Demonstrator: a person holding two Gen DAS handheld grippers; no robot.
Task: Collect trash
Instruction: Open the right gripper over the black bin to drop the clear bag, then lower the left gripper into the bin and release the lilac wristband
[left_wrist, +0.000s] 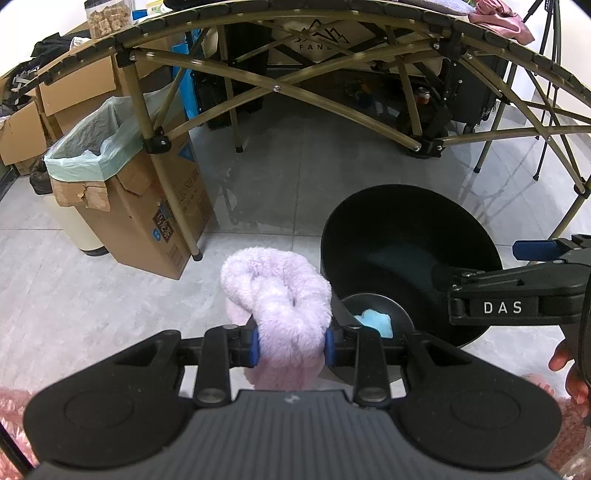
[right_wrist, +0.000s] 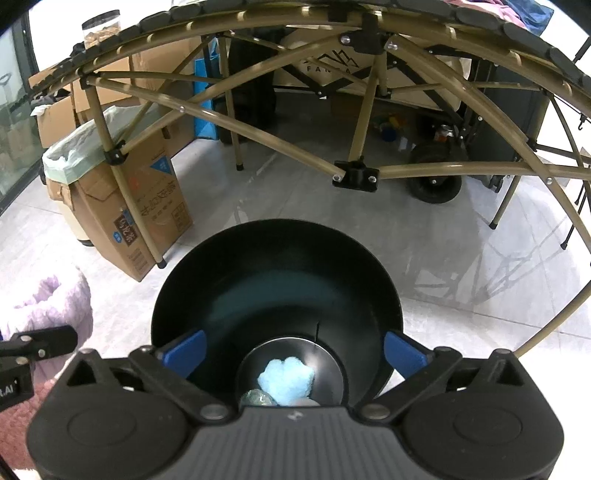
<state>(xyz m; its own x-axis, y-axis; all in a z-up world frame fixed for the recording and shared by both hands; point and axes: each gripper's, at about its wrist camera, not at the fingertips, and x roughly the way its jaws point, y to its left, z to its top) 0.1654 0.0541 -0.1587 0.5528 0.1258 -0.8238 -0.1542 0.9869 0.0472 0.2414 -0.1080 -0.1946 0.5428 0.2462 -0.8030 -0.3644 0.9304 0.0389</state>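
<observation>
purple cloth (left_wrist: 284, 295): its lower part hangs behind the left claw (left_wrist: 291, 345), so its end cannot be seen.
bin (right_wrist: 277, 280): the near rim is hidden behind the right claw (right_wrist: 293, 350).
blue wad (right_wrist: 286, 380): its near edge is cut off by the claw body; a greenish bit beside it is too blurry to name.
right claw (left_wrist: 539, 251): in the left view only one blue pad shows, the rest runs off the edge.
table (left_wrist: 295, 22): its top is out of sight; only the frame below shows.
box print (left_wrist: 162, 221): too small to read.
</observation>
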